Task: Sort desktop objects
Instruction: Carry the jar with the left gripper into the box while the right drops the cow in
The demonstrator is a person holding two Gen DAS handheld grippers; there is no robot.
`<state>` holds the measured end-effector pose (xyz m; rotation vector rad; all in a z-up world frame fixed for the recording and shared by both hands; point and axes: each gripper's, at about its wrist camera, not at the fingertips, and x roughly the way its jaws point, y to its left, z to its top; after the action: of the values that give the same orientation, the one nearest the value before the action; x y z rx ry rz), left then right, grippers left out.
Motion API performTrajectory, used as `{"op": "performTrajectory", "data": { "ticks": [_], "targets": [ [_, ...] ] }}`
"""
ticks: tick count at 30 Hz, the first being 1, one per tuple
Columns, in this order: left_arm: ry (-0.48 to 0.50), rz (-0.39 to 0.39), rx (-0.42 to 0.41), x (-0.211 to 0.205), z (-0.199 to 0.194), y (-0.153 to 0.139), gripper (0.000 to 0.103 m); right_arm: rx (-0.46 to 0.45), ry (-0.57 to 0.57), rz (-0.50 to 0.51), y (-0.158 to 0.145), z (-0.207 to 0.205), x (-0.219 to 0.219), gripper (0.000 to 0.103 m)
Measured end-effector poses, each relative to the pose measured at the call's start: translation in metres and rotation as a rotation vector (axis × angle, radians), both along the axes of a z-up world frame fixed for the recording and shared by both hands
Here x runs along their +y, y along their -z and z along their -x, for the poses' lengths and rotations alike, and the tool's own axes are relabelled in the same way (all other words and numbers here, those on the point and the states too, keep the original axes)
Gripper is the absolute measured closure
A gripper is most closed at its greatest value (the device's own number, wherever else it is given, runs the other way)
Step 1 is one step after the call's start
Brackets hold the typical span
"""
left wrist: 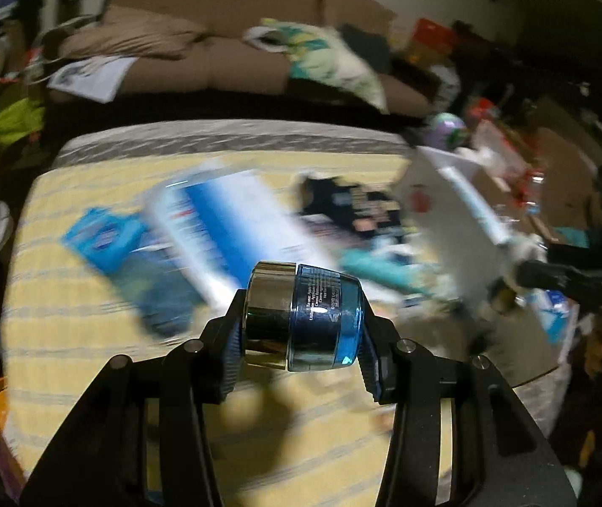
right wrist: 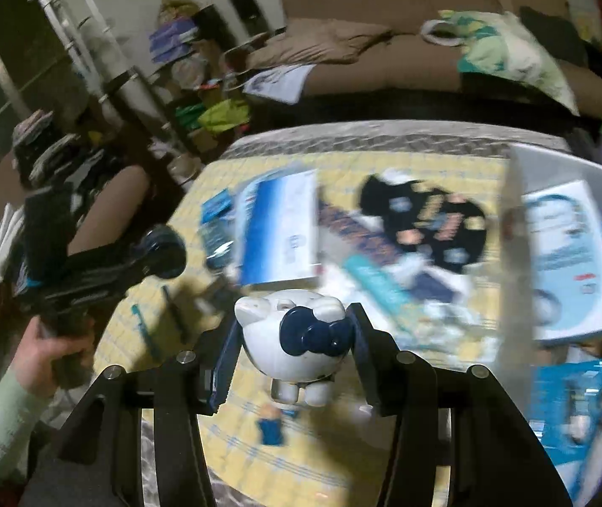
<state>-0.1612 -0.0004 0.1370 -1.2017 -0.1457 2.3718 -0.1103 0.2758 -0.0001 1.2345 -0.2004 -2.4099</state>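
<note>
My left gripper (left wrist: 301, 317) is shut on a blue glass jar (left wrist: 305, 317) with a silver lid, held sideways above the yellow cloth-covered table (left wrist: 69, 338). My right gripper (right wrist: 296, 338) is shut on a white cat figurine (right wrist: 292, 338) with a dark blue bow, held above the table. The left gripper with the jar also shows in the right wrist view (right wrist: 161, 253) at the left. The right gripper shows blurred at the right edge of the left wrist view (left wrist: 554, 279). Both views are motion-blurred.
On the table lie a blue-and-white box (right wrist: 280, 228), a blue packet (left wrist: 123, 262), a black patterned pouch (right wrist: 427, 224), a teal tube (right wrist: 377, 287) and a small blue figure (right wrist: 271, 426). A clear bin (right wrist: 571, 253) with boxes stands at the right. A brown sofa (left wrist: 237, 63) lies beyond.
</note>
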Motion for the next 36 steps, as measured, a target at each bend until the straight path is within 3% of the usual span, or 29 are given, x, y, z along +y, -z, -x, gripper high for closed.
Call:
{"op": "performTrajectory", "data": {
  "ticks": [9,16,24,28,31,36],
  "targets": [
    [0.189,-0.081,-0.015,0.175,0.010,-0.026,0.059,0.005,0.223,-0.041,-0.038,0.006,0.162,0.052],
    [0.270,-0.102,-0.042,0.291,0.042,-0.027,0.059,-0.041,0.332,-0.094,-0.030,0.046,0.262,0.052],
    [0.291,-0.039,-0.079,0.389,0.109,-0.006,0.059,-0.090,0.341,-0.143,0.010,0.102,0.310,0.052],
    [0.294,0.049,-0.081,0.421,0.139,0.011,0.059,-0.106,0.316,-0.218,0.029,0.127,0.319,0.052],
    [0.297,0.091,-0.078,0.433,0.151,0.025,0.059,-0.121,0.299,-0.248,0.042,0.136,0.322,0.052],
    [0.279,0.096,-0.082,0.434,0.163,0.039,0.059,-0.092,0.274,-0.270,0.043,0.144,0.324,0.052]
  ]
}}
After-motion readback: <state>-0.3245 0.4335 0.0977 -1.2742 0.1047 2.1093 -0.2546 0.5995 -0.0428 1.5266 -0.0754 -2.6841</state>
